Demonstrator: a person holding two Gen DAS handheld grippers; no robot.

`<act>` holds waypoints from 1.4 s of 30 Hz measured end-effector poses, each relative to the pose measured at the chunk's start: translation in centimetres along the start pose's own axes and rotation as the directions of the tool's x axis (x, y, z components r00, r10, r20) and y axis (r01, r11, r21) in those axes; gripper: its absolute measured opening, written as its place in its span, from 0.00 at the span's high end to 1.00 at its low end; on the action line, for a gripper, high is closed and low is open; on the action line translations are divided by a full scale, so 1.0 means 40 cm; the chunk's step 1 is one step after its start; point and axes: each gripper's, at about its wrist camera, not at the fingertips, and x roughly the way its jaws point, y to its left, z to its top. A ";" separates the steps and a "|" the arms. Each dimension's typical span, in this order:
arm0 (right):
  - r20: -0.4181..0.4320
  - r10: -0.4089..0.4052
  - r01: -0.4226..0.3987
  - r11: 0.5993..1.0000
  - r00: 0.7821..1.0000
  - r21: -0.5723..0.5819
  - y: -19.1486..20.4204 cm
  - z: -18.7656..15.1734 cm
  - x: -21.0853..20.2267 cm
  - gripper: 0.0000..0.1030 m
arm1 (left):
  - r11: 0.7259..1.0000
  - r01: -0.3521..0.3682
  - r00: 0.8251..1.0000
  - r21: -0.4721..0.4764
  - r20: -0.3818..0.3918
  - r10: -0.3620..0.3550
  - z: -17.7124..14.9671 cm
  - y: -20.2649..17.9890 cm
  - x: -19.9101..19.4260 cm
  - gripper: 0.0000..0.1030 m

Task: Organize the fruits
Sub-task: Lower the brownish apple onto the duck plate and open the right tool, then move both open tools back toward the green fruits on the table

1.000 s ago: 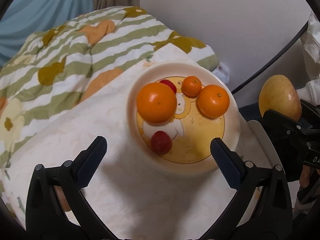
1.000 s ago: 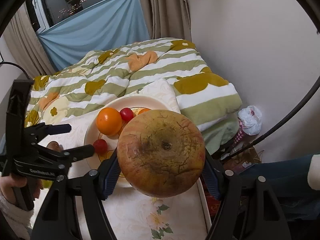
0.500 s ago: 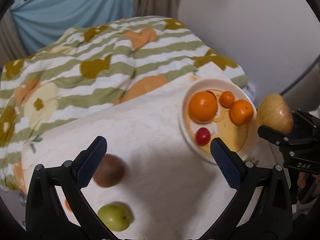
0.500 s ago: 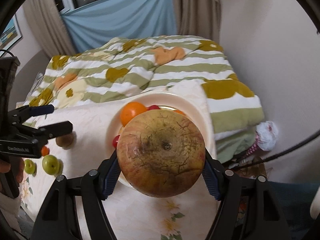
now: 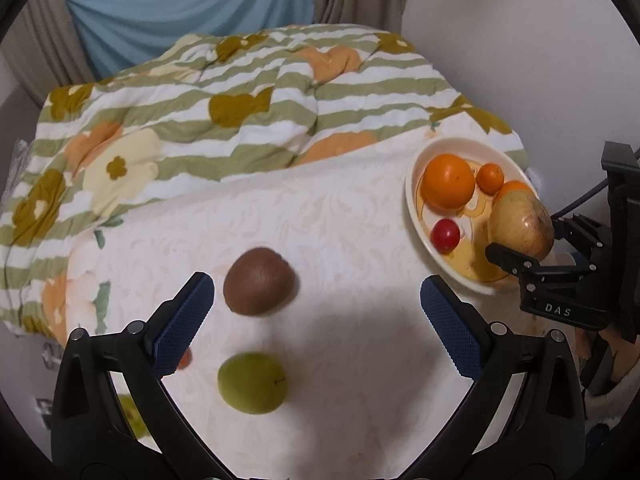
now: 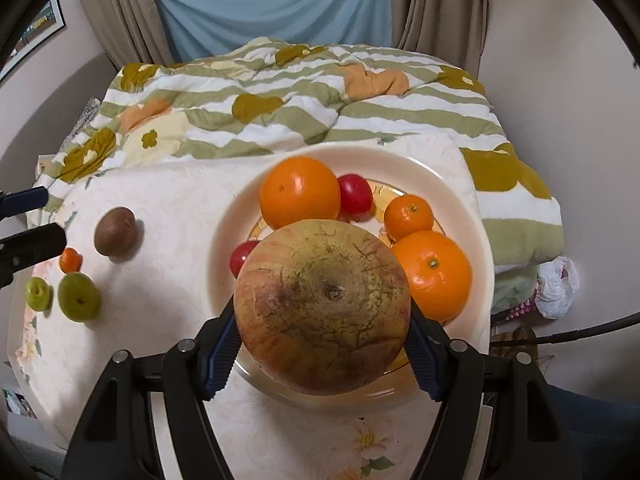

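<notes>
Right gripper [image 6: 322,354] was clamped on the big apple [image 6: 322,306], hanging just over the plate's [image 6: 224,240] near edge. Left gripper [image 5: 316,312] was wide open and empty, kiwi [image 5: 258,280] just ahead, slightly left, so that hand's nearer.

bed [image 5: 352,208] | quilt [image 5: 240,92] at far edge | plate [image 6: 456,196] right | kiwi [image 5: 259,281], green fruits [image 5: 252,383], small orange [image 6: 71,260] left
</notes>
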 end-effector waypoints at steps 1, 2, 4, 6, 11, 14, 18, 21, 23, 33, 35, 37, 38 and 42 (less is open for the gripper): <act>0.002 -0.001 0.001 1.000 1.000 0.000 -0.001 -0.002 0.003 0.33 | 1.000 0.000 1.000 -0.001 -0.003 0.000 -0.005 -0.001 0.002 0.00; 0.006 -0.003 0.003 1.000 1.000 -0.003 -0.001 -0.003 0.003 0.33 | 1.000 -0.001 1.000 -0.003 -0.008 0.001 -0.010 -0.003 0.006 0.00; 0.013 -0.008 0.008 1.000 1.000 -0.020 0.003 -0.003 0.006 0.33 | 1.000 0.004 1.000 -0.006 -0.013 -0.004 -0.017 -0.007 0.011 0.00; 0.020 -0.016 0.017 0.999 1.000 -0.037 0.012 -0.006 0.011 0.33 | 1.000 0.008 1.000 -0.010 -0.017 -0.008 -0.025 -0.010 0.014 0.00; 0.016 -0.011 0.012 0.999 1.000 -0.033 0.012 -0.014 0.021 0.33 | 1.000 0.008 1.000 -0.012 -0.019 -0.008 -0.034 -0.019 0.014 0.00; 0.083 -0.017 0.020 0.999 0.996 -0.033 0.013 -0.012 -0.007 0.10 | 1.000 0.004 1.000 -0.013 -0.021 -0.004 -0.036 -0.022 0.014 0.00; 0.135 -0.003 0.005 1.000 0.991 -0.019 0.005 -0.014 -0.038 0.04 | 1.000 0.003 1.000 -0.019 -0.020 -0.003 -0.044 -0.023 0.007 0.00; 0.131 -0.004 0.003 1.000 0.991 0.005 -0.005 -0.027 -0.046 0.03 | 1.000 0.006 1.000 -0.020 -0.013 -0.006 -0.050 -0.028 -0.003 0.00; 0.123 -0.016 0.015 1.000 0.992 0.003 -0.007 -0.031 -0.051 0.03 | 1.000 0.005 1.000 -0.013 -0.010 -0.005 -0.051 -0.037 -0.007 0.00; 0.149 0.017 -0.013 1.000 0.989 -0.023 -0.008 -0.031 -0.149 0.03 | 0.999 -0.028 0.998 -0.026 0.051 0.029 -0.054 -0.066 -0.093 0.00; 0.162 0.026 -0.020 0.999 0.986 -0.039 -0.002 -0.030 -0.180 0.03 | 0.999 -0.041 0.997 -0.035 0.071 0.043 -0.058 -0.068 -0.122 0.00; 0.168 0.034 -0.027 0.999 0.985 -0.046 0.003 -0.030 -0.202 0.03 | 0.997 -0.056 0.994 -0.051 0.088 0.061 -0.067 -0.068 -0.154 0.00; 0.174 0.043 -0.035 0.998 0.984 -0.050 0.005 -0.031 -0.213 0.03 | 0.996 -0.067 0.993 -0.060 0.095 0.072 -0.073 -0.067 -0.170 0.00; 0.186 0.073 -0.062 0.996 0.980 -0.065 0.016 -0.034 -0.260 0.03 | 0.989 -0.112 0.986 -0.097 0.114 0.123 -0.097 -0.051 -0.228 0.00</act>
